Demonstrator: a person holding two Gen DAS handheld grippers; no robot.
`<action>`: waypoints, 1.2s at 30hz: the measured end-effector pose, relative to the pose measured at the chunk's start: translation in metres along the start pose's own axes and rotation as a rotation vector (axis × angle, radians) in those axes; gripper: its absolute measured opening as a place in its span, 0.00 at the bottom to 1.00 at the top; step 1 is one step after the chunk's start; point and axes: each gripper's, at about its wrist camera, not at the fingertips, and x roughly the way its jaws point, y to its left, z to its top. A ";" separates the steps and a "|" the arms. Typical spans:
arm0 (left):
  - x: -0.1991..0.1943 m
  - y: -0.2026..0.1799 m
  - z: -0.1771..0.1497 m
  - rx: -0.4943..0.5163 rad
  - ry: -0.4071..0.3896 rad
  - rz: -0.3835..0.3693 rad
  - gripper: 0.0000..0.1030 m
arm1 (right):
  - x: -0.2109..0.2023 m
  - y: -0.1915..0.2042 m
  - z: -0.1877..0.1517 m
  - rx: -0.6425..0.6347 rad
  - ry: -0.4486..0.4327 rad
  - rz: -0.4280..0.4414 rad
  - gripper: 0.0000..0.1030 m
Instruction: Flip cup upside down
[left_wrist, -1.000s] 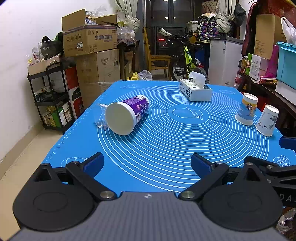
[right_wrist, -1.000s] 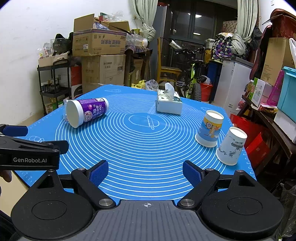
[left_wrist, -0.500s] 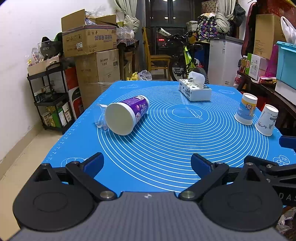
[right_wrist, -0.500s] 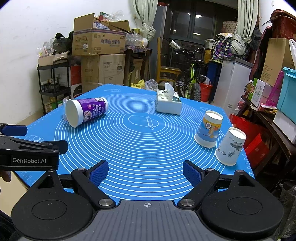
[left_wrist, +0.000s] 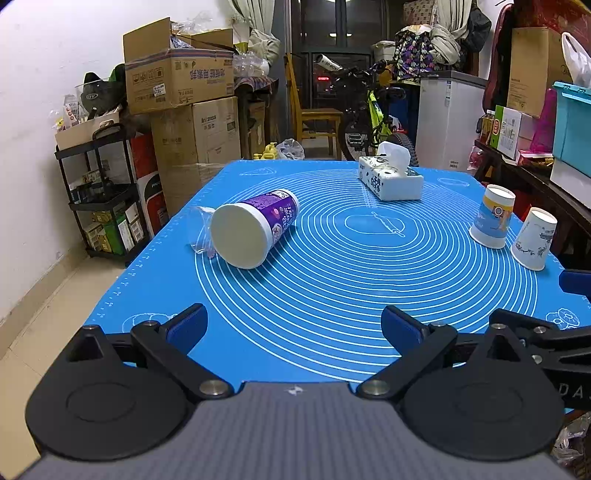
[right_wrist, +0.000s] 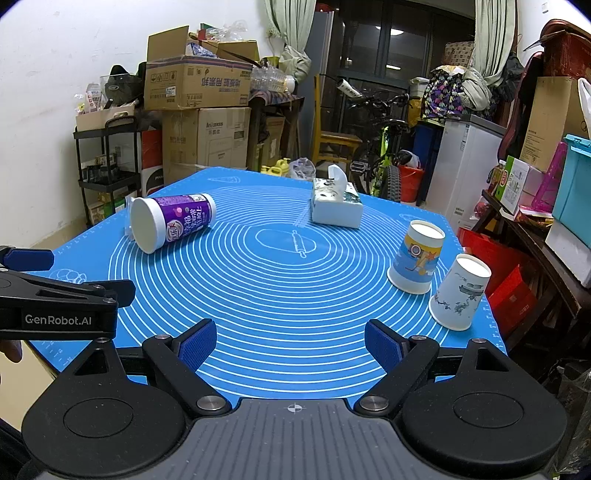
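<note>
The left gripper (left_wrist: 291, 325) is hovering over the near edge of the blue baking mat (left_wrist: 332, 295), its blue-padded fingers (left_wrist: 186, 326) spread wide and holding nothing. The right gripper (right_wrist: 290, 343) is sitting beside it at the same edge, equally wide apart and also empty.

The purple cup (left_wrist: 255, 225) is lying on its side on the mat, at about eleven o'clock from the left gripper and at about ten o'clock from the right one. Its long axis is running from near-left to far-right, with one broad white end facing the cameras and the narrower end pointing away toward the tissue box (left_wrist: 389, 181); whether that white face is a lid or the open mouth cannot be told. A clear plastic piece (left_wrist: 201, 230) is lying just beside that wide end, on its left.

The left gripper is looking the nearer of the two, so the reach is probably falling to it: the fingers would need to close across the cup's round body, square to its long axis, before any turning.

Counting: three cups in all, the purple one lying down and two paper cups, a blue-and-yellow one (right_wrist: 417, 258) and a white one (right_wrist: 460, 291), both standing mouth-down at about two o'clock from the right gripper, just beside each other. One tissue box, one mat, two grippers.
</note>
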 end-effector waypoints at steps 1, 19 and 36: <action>0.000 0.001 0.000 0.000 0.000 -0.001 0.96 | 0.000 0.000 0.000 0.000 0.000 0.000 0.86; 0.000 0.000 0.000 0.001 0.001 -0.001 0.96 | -0.001 0.002 0.002 -0.001 0.002 0.000 0.86; 0.001 -0.001 0.000 0.006 0.002 0.010 0.96 | 0.004 -0.011 -0.002 0.008 0.001 0.000 0.86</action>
